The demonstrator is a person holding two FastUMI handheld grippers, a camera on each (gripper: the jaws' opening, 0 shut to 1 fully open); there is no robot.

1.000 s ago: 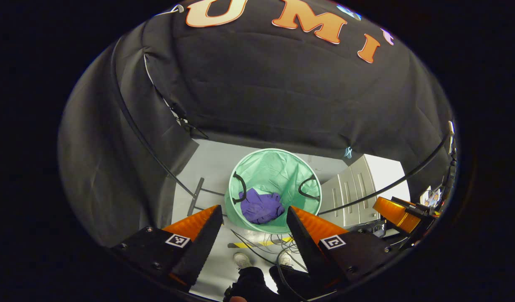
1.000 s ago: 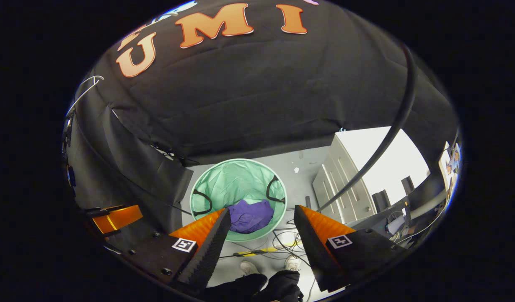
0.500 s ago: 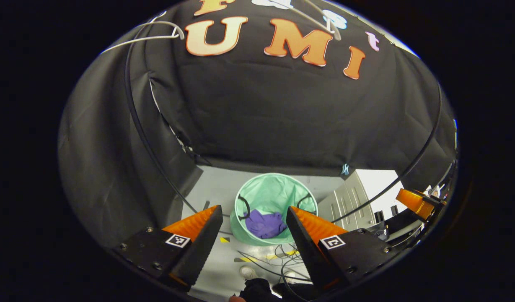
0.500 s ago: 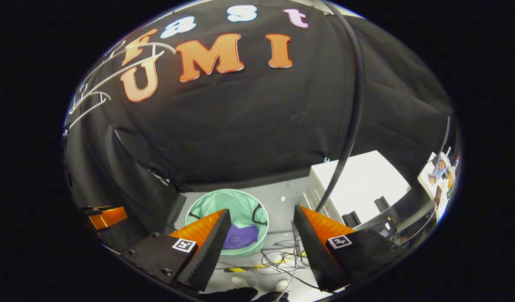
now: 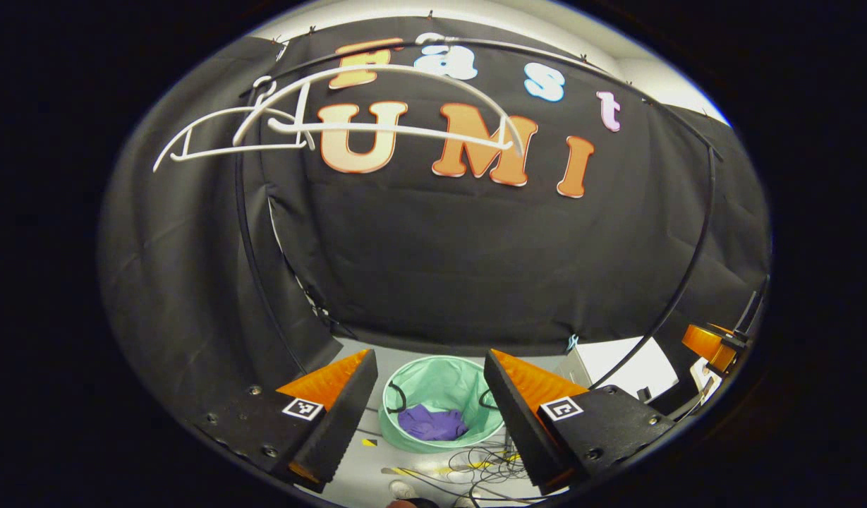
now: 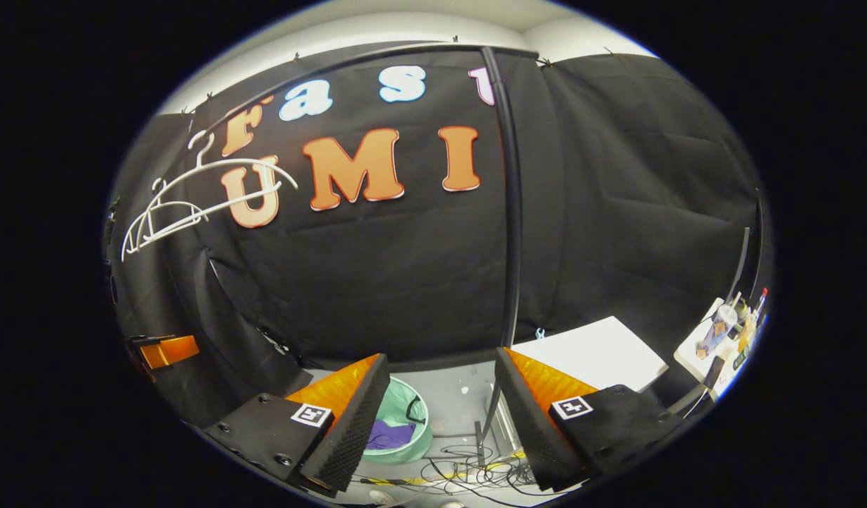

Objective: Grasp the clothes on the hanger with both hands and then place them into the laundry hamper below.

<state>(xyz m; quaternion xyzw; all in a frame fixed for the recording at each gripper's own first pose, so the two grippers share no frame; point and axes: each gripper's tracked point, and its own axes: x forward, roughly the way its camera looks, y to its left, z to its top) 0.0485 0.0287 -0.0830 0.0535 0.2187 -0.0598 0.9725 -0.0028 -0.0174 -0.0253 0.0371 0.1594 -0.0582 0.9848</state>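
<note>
A purple garment (image 5: 430, 422) lies crumpled in the green laundry hamper (image 5: 440, 384) on the floor, low between my left gripper's fingers. My left gripper (image 5: 426, 409) stands open and holds nothing, high above the hamper. Two bare white hangers (image 5: 348, 127) hang from the black rail at the upper left. In the right gripper view the hamper (image 6: 412, 437) and purple garment (image 6: 389, 435) peek out beside the left finger. My right gripper (image 6: 440, 423) is open and holds nothing. The white hangers (image 6: 193, 197) hang far to its left.
A black rack post (image 6: 509, 233) rises just right of centre in the right gripper view. A white cabinet (image 6: 595, 353) stands right of the hamper. Loose cables (image 5: 475, 462) lie on the grey floor in front of the hamper. The other gripper (image 5: 712, 342) shows at the right edge.
Both grippers have risen and tilted up, away from the hamper. The hamper and garment have shrunk and dropped low in both views, and the bare hangers have come into sight.
</note>
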